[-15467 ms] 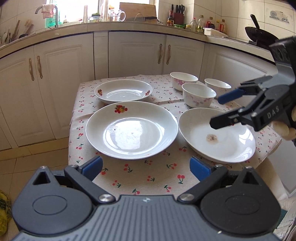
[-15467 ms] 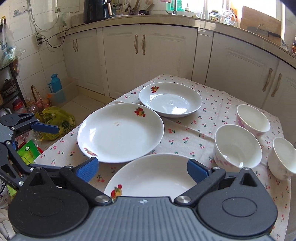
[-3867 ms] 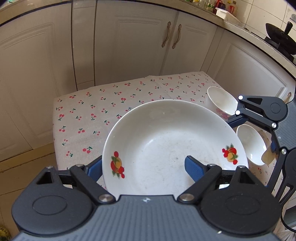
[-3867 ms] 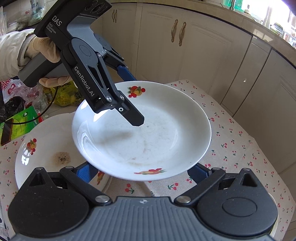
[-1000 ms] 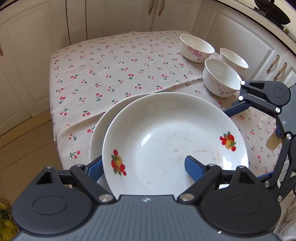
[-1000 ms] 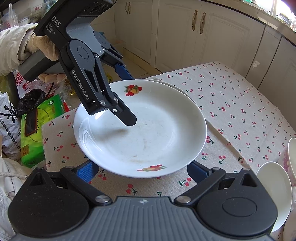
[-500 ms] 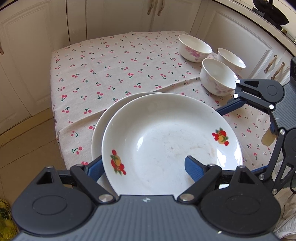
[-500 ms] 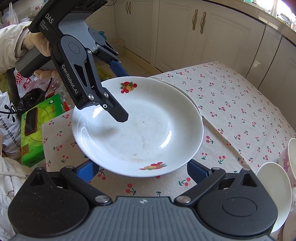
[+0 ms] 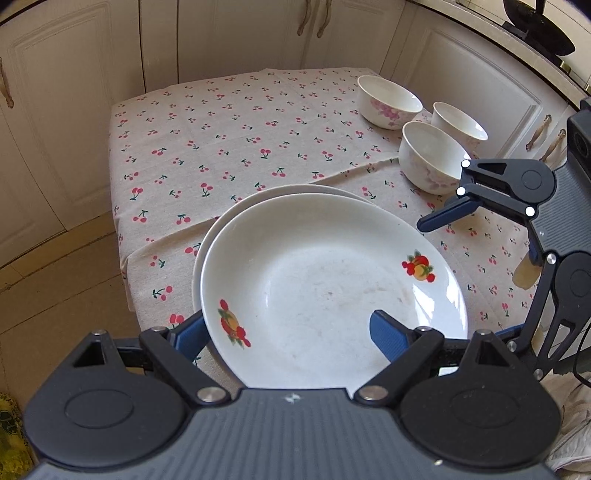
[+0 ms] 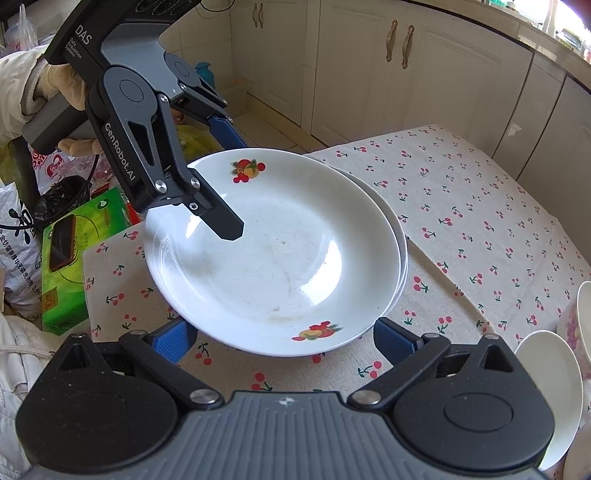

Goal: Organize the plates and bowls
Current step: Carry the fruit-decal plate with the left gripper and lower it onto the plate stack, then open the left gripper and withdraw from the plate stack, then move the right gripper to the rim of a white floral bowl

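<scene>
Plates are stacking: deep plate [image 9: 332, 291] rests on the plate below [image 9: 258, 194] near the table's front edge. Left gripper [image 9: 288, 332] straddles its rim, jaws just opening; right gripper [image 10: 282, 338] is spread wide, touching nothing. Best back out level so nothing drags.

Domestic kitchen: cream panelled cabinet doors [image 10: 399, 66] with metal handles beneath a counter, a black wok [image 9: 535, 26] at the stove corner, a tiled floor [image 9: 55, 288], and a desk under a cherry-print tablecloth [image 9: 221, 147].
</scene>
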A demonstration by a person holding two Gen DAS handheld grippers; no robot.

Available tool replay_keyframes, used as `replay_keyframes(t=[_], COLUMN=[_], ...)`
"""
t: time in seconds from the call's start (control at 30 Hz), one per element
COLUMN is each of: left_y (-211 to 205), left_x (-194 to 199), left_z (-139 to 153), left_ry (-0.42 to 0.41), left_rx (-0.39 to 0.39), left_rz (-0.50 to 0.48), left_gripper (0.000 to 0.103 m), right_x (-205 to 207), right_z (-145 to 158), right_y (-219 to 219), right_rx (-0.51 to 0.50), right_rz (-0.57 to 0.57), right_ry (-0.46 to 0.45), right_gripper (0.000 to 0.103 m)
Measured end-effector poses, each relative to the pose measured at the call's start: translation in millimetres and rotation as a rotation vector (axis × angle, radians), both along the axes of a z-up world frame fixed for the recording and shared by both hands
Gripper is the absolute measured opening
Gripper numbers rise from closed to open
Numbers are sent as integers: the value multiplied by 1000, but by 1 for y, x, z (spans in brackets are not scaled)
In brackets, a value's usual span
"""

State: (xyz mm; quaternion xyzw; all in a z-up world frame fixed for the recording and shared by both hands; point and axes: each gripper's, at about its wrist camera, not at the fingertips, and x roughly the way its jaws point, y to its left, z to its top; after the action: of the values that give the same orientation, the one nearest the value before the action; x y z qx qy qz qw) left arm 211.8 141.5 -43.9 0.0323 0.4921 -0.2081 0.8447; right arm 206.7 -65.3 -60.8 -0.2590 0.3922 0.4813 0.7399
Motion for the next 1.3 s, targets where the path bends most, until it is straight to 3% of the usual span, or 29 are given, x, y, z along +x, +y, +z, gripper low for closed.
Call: replay_keyframes(t=[0.4, 0.93, 1.3], left_y=[5, -53, -108], left_x=[-7, -69, -84], left_z=[-2, 24, 16], left_ry=[-21, -337, -382], left_rx=[17, 43, -10], left_rz=[19, -48, 28], left_gripper=[92, 95, 95], right_x=[-11, -47, -54], right_z=[3, 10, 6], right_y=[-9, -71, -127], right_rx=[13, 147, 175], right_rz=[-49, -470, -604], right_ry=[-25, -203, -263], right_gripper=[103, 103, 103])
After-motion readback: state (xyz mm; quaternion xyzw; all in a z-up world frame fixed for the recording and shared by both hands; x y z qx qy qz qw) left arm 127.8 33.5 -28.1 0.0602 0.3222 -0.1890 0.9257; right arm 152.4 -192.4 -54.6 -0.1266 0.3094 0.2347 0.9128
